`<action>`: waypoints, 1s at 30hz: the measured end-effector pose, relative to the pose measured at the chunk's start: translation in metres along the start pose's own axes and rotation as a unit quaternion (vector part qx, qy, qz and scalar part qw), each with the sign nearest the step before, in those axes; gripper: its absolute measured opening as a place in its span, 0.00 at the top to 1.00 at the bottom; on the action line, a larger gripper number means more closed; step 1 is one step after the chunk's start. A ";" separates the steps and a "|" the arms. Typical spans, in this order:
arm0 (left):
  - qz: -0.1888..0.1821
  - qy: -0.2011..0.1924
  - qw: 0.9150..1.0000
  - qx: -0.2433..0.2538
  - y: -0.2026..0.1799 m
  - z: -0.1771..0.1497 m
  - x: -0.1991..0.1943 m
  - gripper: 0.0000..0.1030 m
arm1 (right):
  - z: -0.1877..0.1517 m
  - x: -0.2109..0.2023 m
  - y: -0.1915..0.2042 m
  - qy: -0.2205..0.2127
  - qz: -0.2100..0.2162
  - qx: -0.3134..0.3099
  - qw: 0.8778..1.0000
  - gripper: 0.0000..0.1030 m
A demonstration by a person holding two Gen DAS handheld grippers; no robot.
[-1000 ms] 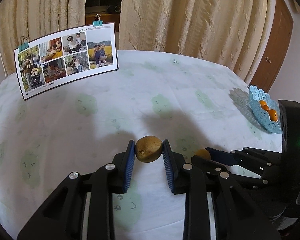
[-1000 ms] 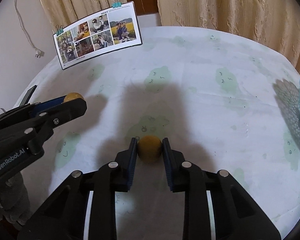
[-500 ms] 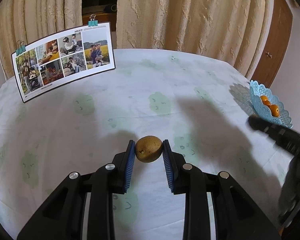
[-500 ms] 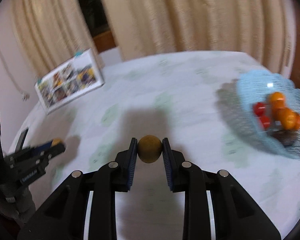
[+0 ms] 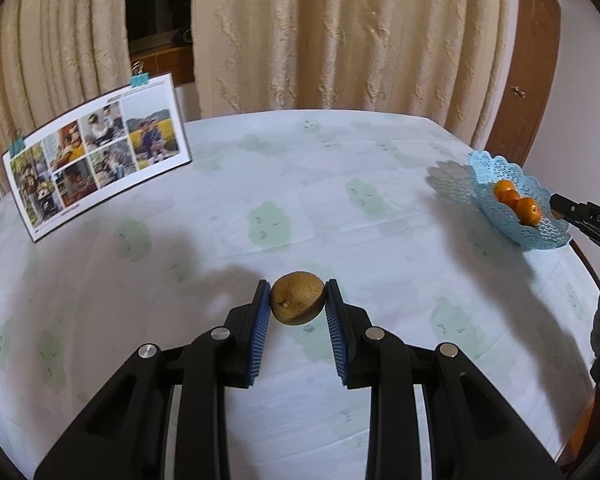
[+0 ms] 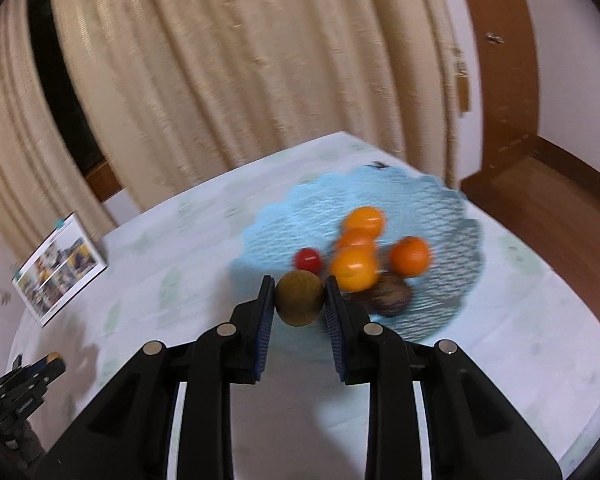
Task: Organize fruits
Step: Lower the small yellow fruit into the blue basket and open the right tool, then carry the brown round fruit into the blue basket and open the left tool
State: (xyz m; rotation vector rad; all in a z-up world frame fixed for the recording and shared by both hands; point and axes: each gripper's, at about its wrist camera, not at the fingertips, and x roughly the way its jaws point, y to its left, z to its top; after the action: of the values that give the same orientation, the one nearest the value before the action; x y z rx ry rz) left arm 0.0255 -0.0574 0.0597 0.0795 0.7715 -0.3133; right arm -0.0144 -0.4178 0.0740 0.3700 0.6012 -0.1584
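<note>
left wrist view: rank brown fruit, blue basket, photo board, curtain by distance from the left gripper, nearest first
1. Brown fruit: clamped between the pads of the left gripper, above the tablecloth.
2. Blue basket: far right, near the table edge, oranges inside. Photo board: far left, standing upright. These two are too close to call.
3. Curtain: behind the table.

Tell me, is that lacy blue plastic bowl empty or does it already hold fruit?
It already holds fruit. The lacy blue plastic bowl contains round orange fruits, one small red fruit and a dark brown one.
</note>
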 end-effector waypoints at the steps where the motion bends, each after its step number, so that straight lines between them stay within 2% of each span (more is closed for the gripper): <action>1: -0.002 -0.001 1.000 0.004 -0.004 0.002 0.000 0.73 | 0.001 0.001 -0.008 -0.001 -0.007 0.008 1.000 0.75; 7: -0.009 -0.004 1.000 0.023 -0.026 0.008 0.000 0.73 | 0.002 0.004 -0.039 -0.003 -0.029 0.030 0.999 0.75; 14: -0.014 -0.007 0.999 0.043 -0.051 0.014 0.001 0.73 | -0.003 0.008 -0.049 -0.012 -0.042 0.041 0.998 0.74; 15: -0.016 -0.007 0.999 0.047 -0.055 0.016 0.001 0.73 | -0.003 0.008 -0.052 -0.015 -0.044 0.045 0.998 0.72; 17: -0.017 -0.010 0.998 0.051 -0.062 0.018 0.001 0.73 | -0.005 0.007 -0.056 -0.026 -0.052 0.053 0.997 0.57; 22: -0.022 -0.014 0.997 0.068 -0.080 0.022 0.002 0.73 | -0.010 -0.003 -0.062 -0.068 -0.092 0.060 0.992 0.54; 25: -0.023 -0.015 0.997 0.077 -0.091 0.024 0.004 0.73 | -0.016 -0.010 -0.065 -0.099 -0.120 0.067 0.986 0.43; 30: -0.026 -0.018 0.995 0.094 -0.109 0.030 0.007 0.73 | -0.022 -0.018 -0.072 -0.130 -0.144 0.081 0.978 0.38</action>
State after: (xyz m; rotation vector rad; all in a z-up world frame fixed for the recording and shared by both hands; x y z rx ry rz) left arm 0.0166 -0.1681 0.0812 0.2297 0.7072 -0.4356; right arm -0.0586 -0.4754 0.0468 0.4101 0.3816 -0.5281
